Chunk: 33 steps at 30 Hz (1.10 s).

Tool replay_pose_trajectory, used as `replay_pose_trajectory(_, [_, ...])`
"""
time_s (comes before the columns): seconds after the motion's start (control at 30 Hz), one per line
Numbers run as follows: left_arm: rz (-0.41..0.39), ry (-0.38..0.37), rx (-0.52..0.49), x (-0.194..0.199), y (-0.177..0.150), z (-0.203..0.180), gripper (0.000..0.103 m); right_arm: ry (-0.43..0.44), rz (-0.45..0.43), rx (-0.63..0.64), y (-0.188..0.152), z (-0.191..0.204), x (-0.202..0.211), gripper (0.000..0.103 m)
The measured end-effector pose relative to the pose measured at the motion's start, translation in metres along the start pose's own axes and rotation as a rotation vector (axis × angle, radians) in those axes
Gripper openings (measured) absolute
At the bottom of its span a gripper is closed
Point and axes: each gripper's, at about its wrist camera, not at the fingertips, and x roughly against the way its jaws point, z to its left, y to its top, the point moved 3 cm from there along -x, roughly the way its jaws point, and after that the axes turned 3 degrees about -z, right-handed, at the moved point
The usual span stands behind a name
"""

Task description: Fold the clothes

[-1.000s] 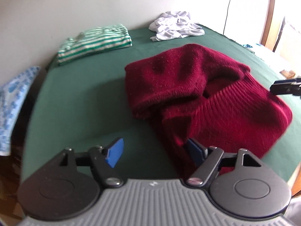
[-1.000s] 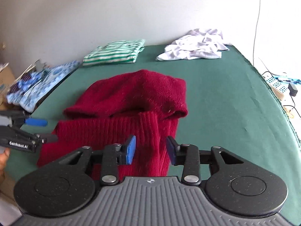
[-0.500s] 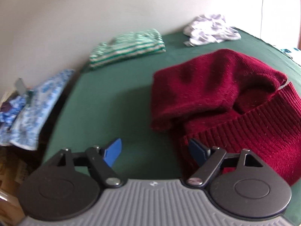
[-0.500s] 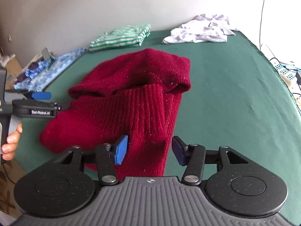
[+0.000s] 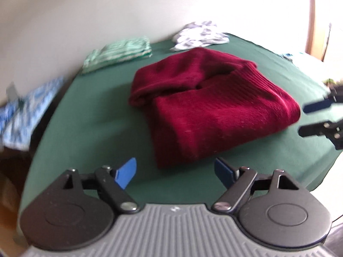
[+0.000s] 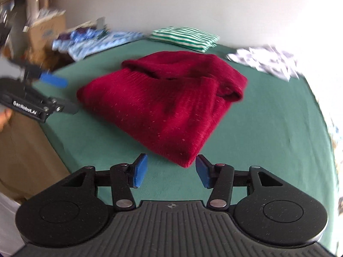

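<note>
A folded red sweater lies on the green worktop, its near corner just ahead of the empty, wide-open right claw, the left claw likewise agape

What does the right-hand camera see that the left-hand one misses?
Only the right wrist view shows a cardboard box and part of a hand holding the left gripper. Only the left wrist view shows a wooden frame by bright light, and the right gripper at its edge. Both show the red sweater lying free on the green table, the striped folded garment, a white heap and blue patterned cloth.
</note>
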Motion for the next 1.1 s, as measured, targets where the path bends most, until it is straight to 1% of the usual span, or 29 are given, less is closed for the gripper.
replay_pose_trajectory(0.07, [0.002,0.006,-0.045,-0.009,0.001,-0.004,0.084,-0.002,-0.005,0.001,0.000,0.000,-0.004,0.054])
replay_pose_trajectory(0.13, [0.012,0.014,-0.067,-0.018,0.000,-0.003,0.085,-0.004,-0.010,0.001,0.000,0.001,-0.009,0.054])
replay_pose_trajectory(0.17, [0.017,0.018,-0.078,-0.023,0.000,-0.002,0.085,-0.005,-0.012,0.001,0.000,0.001,-0.011,0.054])
replay_pose_trajectory(0.2, [0.020,0.017,-0.083,-0.026,0.000,-0.002,0.082,-0.007,-0.015,0.002,0.000,0.001,-0.013,0.054])
replay_pose_trajectory(0.23, [0.019,0.014,-0.082,-0.029,0.000,-0.001,0.080,-0.008,-0.017,0.002,0.000,0.001,-0.015,0.053])
replay_pose_trajectory(0.3, [0.018,0.006,-0.082,-0.034,0.001,-0.001,0.068,-0.010,-0.022,0.003,0.000,0.001,-0.020,0.053])
replay_pose_trajectory(0.33, [0.015,-0.002,-0.079,-0.035,0.001,0.000,0.064,-0.011,-0.025,0.003,0.000,0.001,-0.022,0.053])
replay_pose_trajectory(0.37, [0.010,-0.014,-0.073,-0.036,0.001,-0.001,0.057,-0.012,-0.027,0.003,0.000,0.002,-0.024,0.053])
replay_pose_trajectory(0.4, [0.005,-0.026,-0.068,-0.036,0.001,-0.001,0.053,-0.013,-0.030,0.003,0.000,0.002,-0.026,0.051])
replay_pose_trajectory(0.43, [-0.001,-0.035,-0.063,-0.036,0.000,0.000,0.053,-0.014,-0.032,0.004,0.000,0.002,-0.028,0.043])
replay_pose_trajectory(0.47, [-0.007,-0.043,-0.054,-0.036,-0.001,0.001,0.050,-0.015,-0.035,0.004,0.000,0.002,-0.030,0.038])
replay_pose_trajectory(0.5, [-0.006,-0.055,-0.042,-0.036,-0.002,0.002,0.043,-0.013,-0.033,-0.007,0.000,0.001,-0.030,0.034])
replay_pose_trajectory(0.53, [-0.002,-0.069,-0.029,-0.035,-0.002,0.004,0.041,-0.008,-0.029,-0.028,0.002,-0.002,-0.029,0.028])
replay_pose_trajectory(0.6, [0.016,-0.092,-0.009,-0.033,-0.001,0.006,0.033,0.003,-0.019,-0.074,0.005,-0.007,-0.024,0.024])
replay_pose_trajectory(0.67, [0.016,-0.121,0.017,-0.026,0.003,0.010,0.029,0.019,-0.010,-0.125,0.010,-0.014,-0.018,0.023])
replay_pose_trajectory(0.77, [0.002,-0.172,0.073,-0.015,0.016,0.020,0.023,0.031,-0.009,-0.166,0.024,-0.020,-0.005,0.021])
replay_pose_trajectory(0.87, [-0.016,-0.210,0.108,-0.005,0.037,0.030,0.021,0.028,-0.008,-0.188,0.046,-0.023,0.005,0.021])
replay_pose_trajectory(0.93, [-0.026,-0.221,0.104,-0.002,0.053,0.037,0.021,0.019,-0.005,-0.202,0.062,-0.026,0.011,0.021])
replay_pose_trajectory(1.03, [-0.038,-0.229,0.073,0.000,0.080,0.045,0.021,0.022,0.023,-0.262,0.085,-0.035,0.012,0.021])
replay_pose_trajectory(1.1, [-0.028,-0.244,0.058,-0.002,0.098,0.050,0.021,0.029,0.079,-0.325,0.099,-0.043,0.007,0.021])
